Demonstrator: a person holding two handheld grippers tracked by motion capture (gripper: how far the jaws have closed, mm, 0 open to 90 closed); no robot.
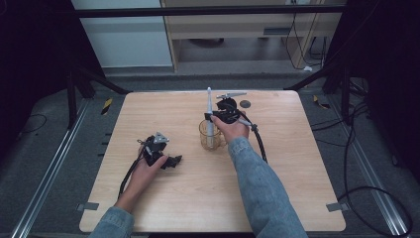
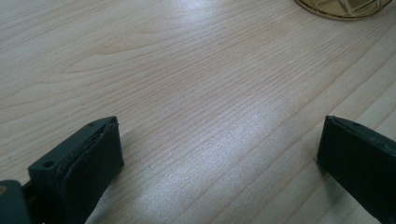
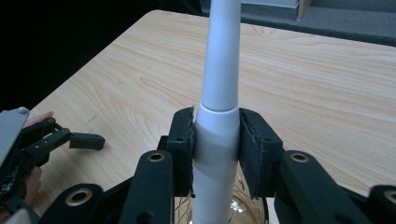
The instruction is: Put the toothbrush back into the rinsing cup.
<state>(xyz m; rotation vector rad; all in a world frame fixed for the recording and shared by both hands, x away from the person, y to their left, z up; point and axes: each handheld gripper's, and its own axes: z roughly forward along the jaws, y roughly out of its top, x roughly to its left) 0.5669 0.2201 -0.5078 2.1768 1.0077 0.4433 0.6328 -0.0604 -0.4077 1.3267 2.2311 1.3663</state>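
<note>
Small dark disc [image 1: 245, 104] on wooden table [image 1: 277, 188]

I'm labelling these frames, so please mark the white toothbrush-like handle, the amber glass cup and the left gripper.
White tapered plastic handle [image 3: 215, 135]: right gripper view, clamped body.
Amber faceted glass cup [image 1: 204, 140]: high view, left side wall.
Left gripper [image 1: 174, 161]: high view, between its fingertips.

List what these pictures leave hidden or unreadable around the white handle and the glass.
- White handle: its lower end, in the right gripper view, is cut off by the bottom edge and hidden by the right gripper; whether it touches the glass's bottom is unclear.
- Glass: cut off by the top edge in the left gripper view.
- Dark disc: too small in the high view to identify.
</note>
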